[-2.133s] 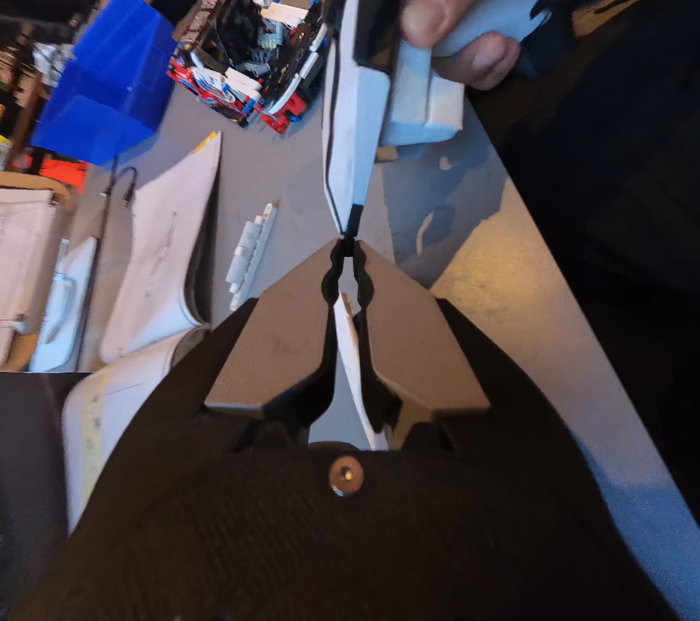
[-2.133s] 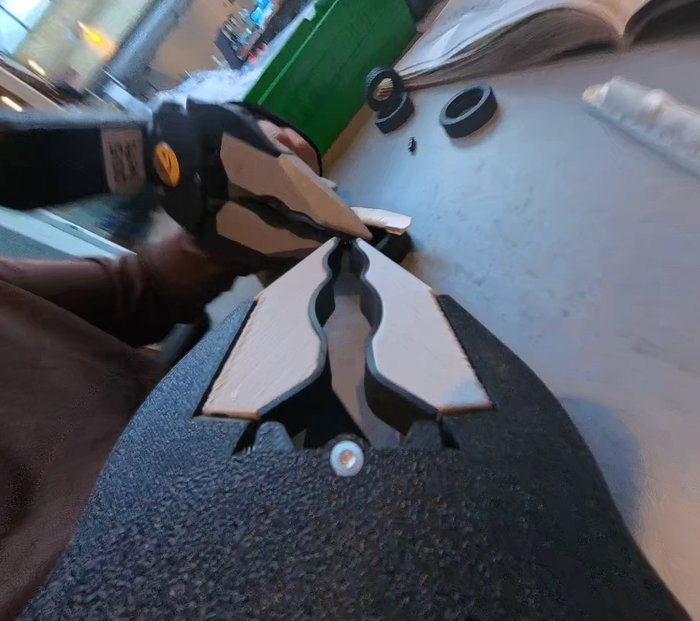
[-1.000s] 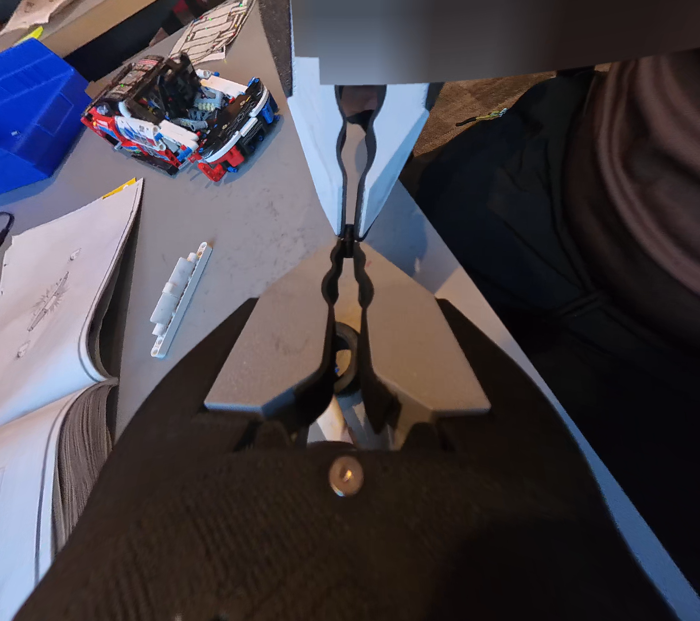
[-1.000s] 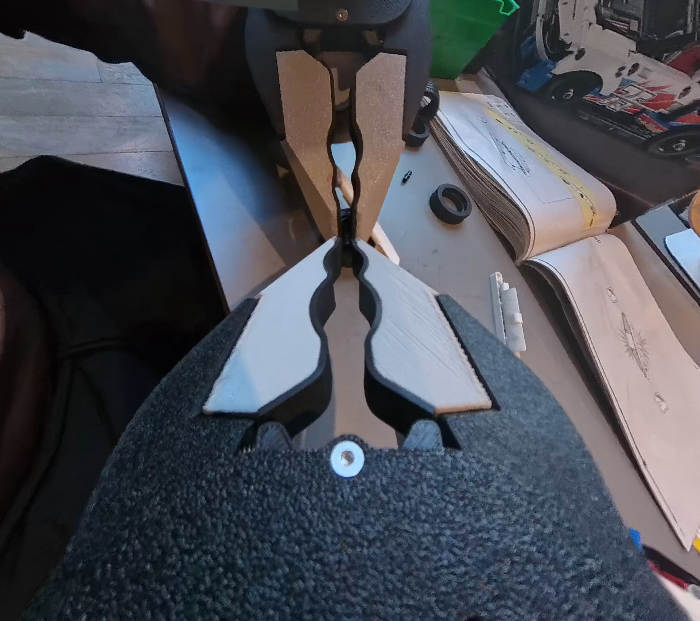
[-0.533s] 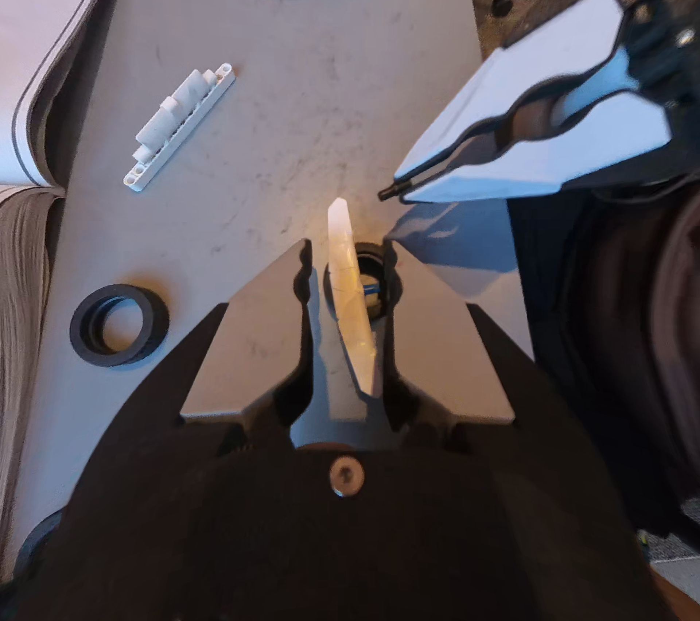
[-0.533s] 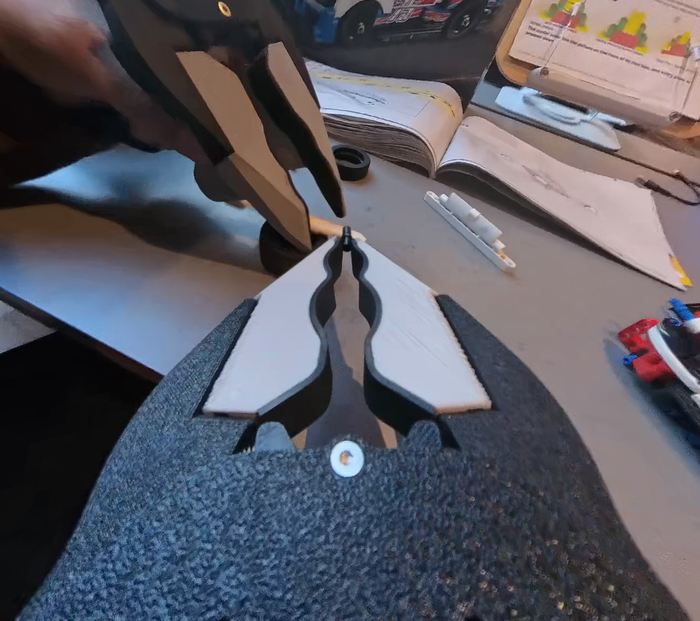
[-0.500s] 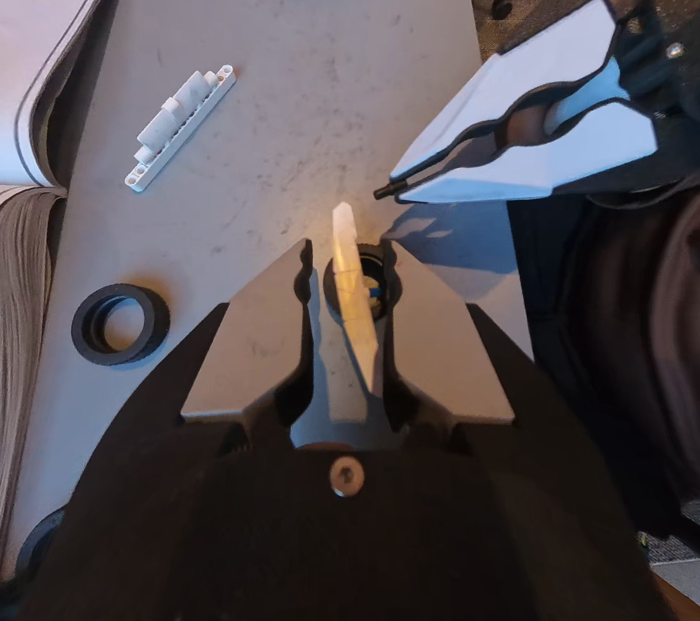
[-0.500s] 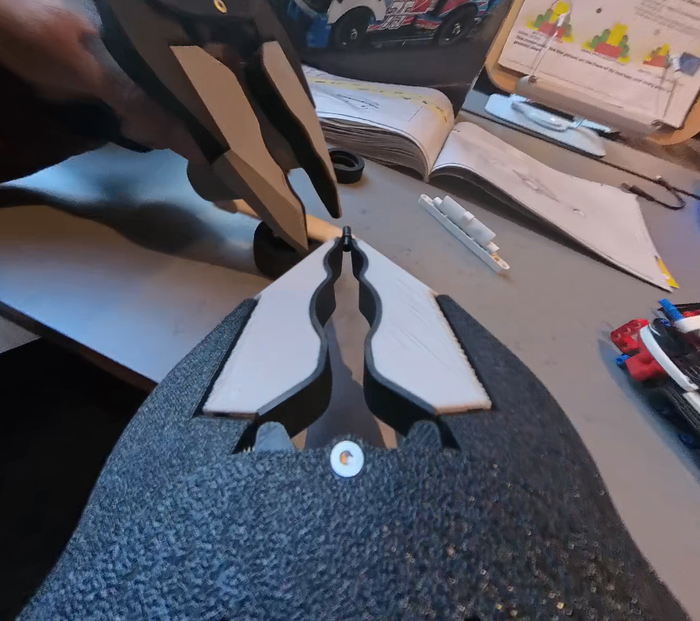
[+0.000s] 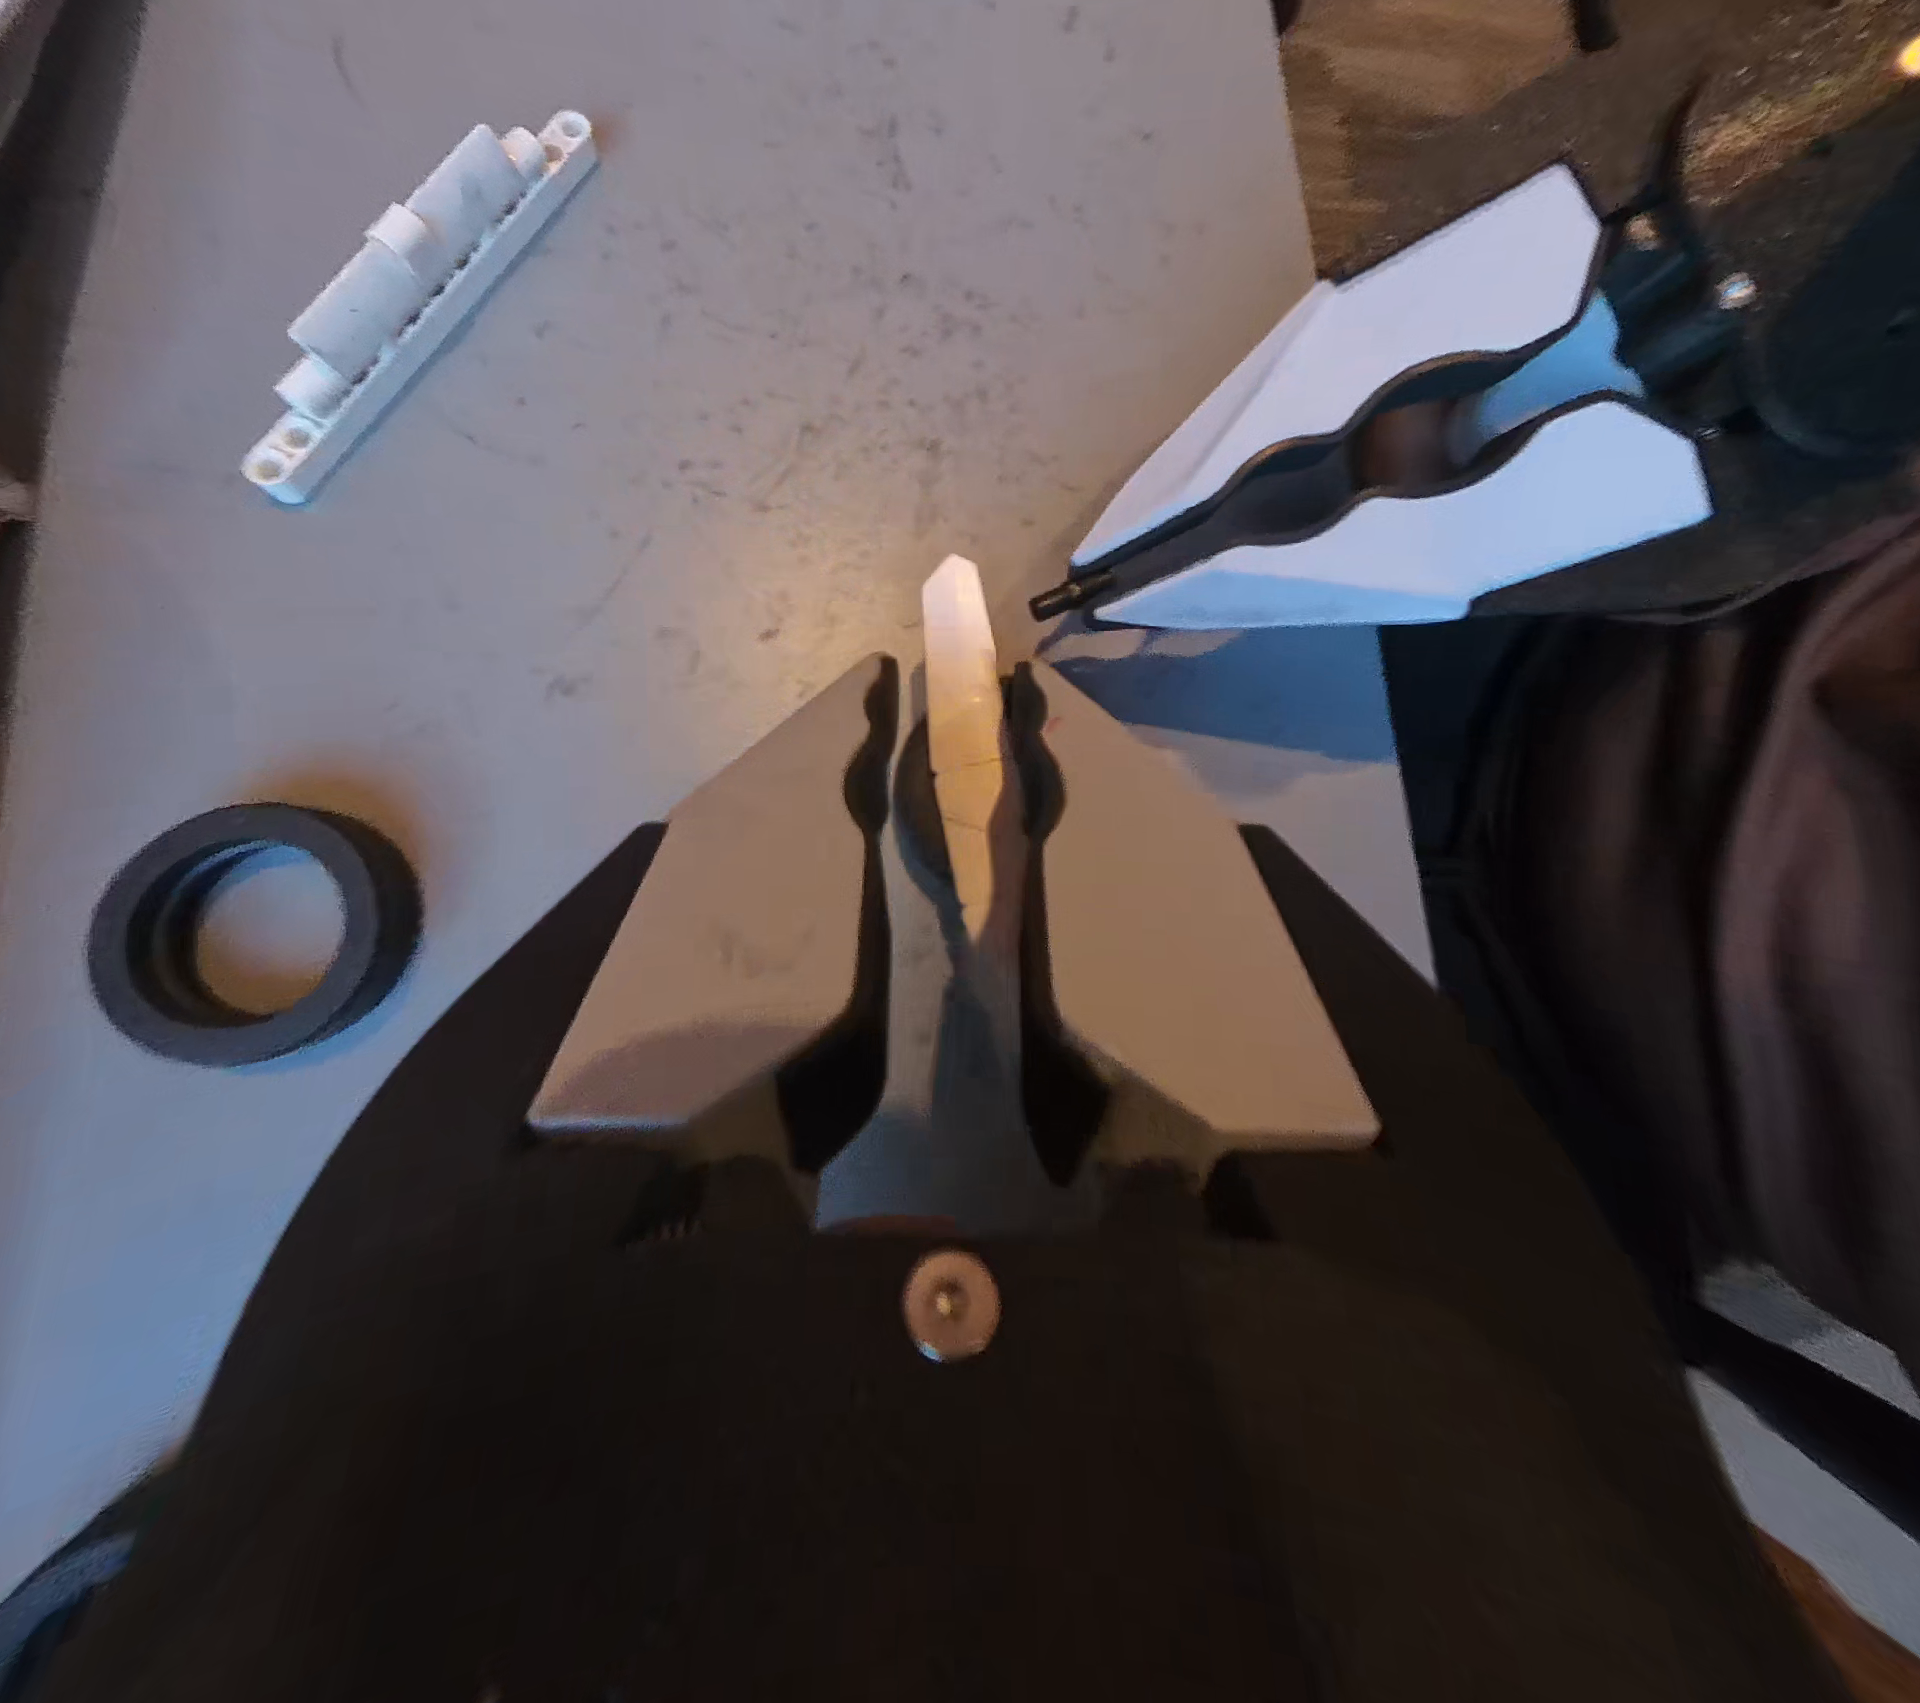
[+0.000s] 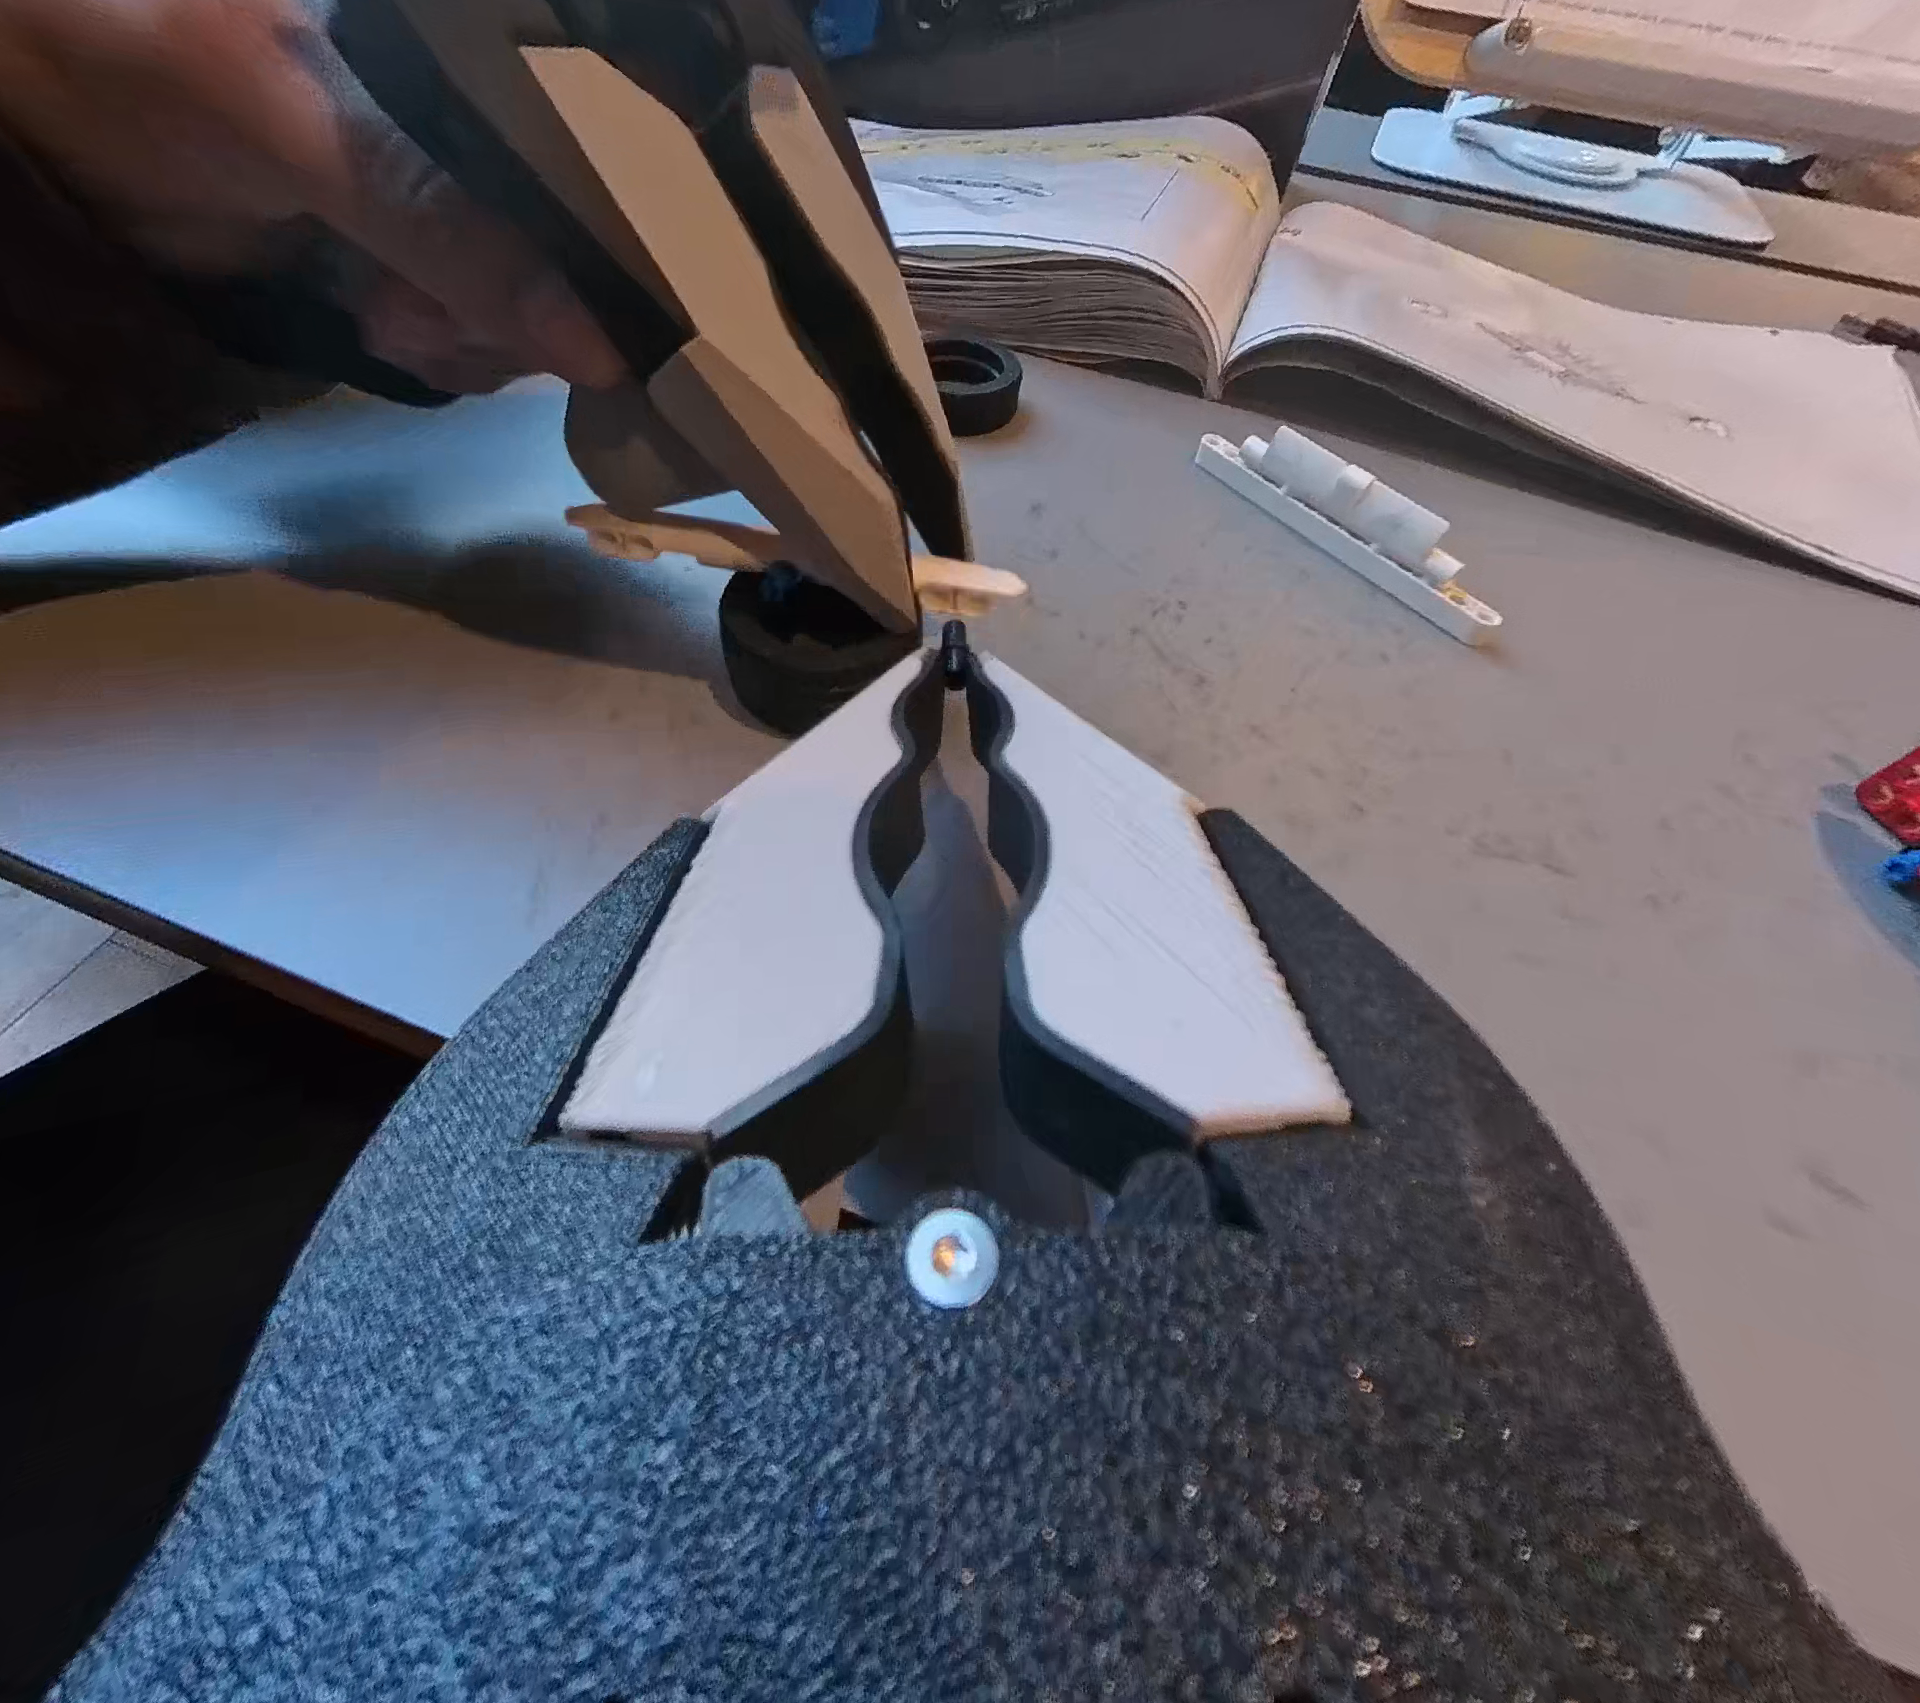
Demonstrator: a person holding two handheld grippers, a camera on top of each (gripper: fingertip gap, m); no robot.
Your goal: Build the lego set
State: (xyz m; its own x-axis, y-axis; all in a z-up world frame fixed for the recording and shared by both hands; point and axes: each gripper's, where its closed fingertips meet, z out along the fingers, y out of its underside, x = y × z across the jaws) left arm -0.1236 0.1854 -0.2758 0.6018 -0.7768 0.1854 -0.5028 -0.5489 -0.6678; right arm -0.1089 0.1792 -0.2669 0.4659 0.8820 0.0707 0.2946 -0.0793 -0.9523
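left claw (image 9: 954, 666) parted around slim white beam (image 9: 961, 666) — right claw (image 10: 951, 656) pinching tiny black pin (image 10: 953, 641)

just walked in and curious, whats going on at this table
A person is building a lego set with a handheld gripper in each hand. The left gripper is open, straddling a pale beam that lies across a black tyre on the table. The right gripper is shut on a small black pin, held just beside the beam's tip, not yet inserted. A white beam assembly, a spare tyre and an open manual lie nearby.
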